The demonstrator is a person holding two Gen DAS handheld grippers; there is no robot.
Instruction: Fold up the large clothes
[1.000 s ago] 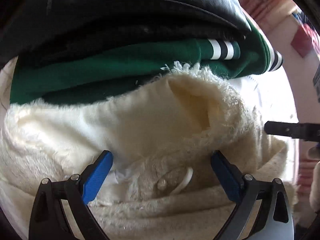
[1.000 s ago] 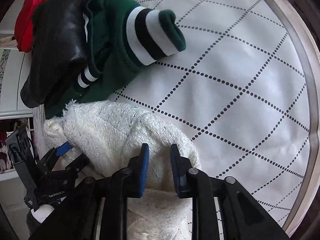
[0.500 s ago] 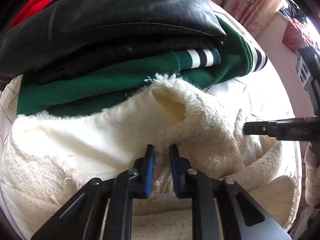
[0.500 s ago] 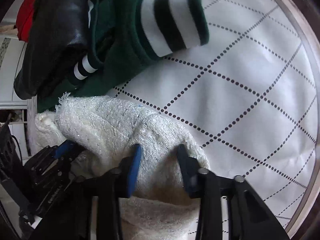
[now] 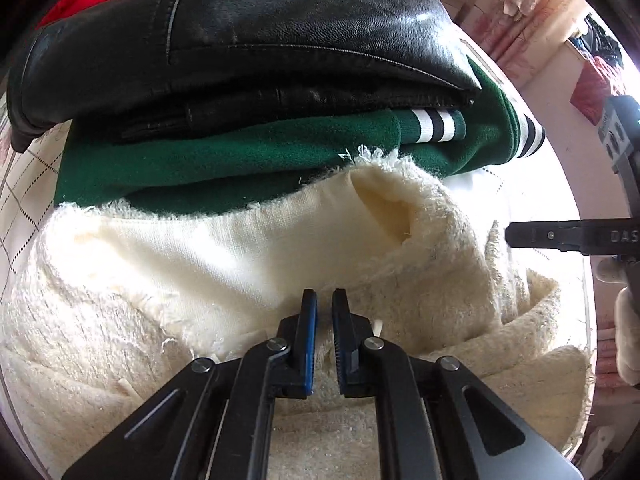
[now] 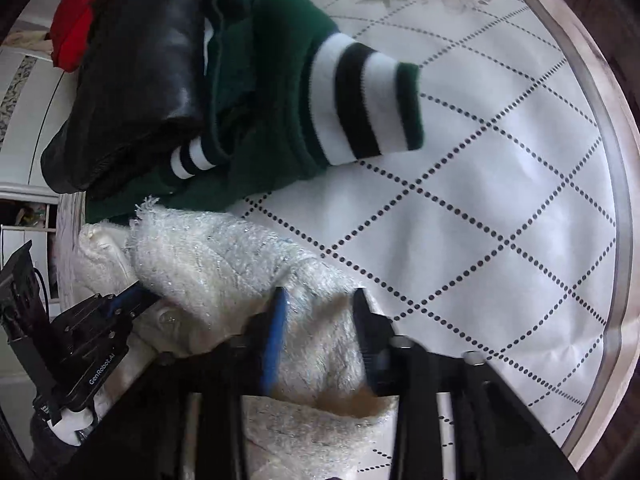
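1. At the near edge of the round table (image 6: 592, 92), on its white cloth with dotted diamond lines, lies the cream fuzzy jacket (image 5: 248, 248) — bunched, its smooth lining turned up on the left and one sleeve opening gaping toward the far side.
2. The left gripper (image 5: 325, 320) points steeply down with its blue-padded jaws nearly together, pinching a fold of the jacket's frayed edge.
3. The right gripper (image 6: 320, 336) stands at the jacket's right end; its jaws are opening, a thick fuzzy fold between them but no longer squeezed.
4. Just beyond the jacket, touching its far edge, a green sweater (image 5: 224, 160) with black-and-white striped cuffs lies folded — one cuff reaches out onto the bare cloth to the right.
5. A black leather jacket (image 5: 248, 44) rests on top of the sweater, and a red garment (image 6: 76, 28) shows at the far left behind it.
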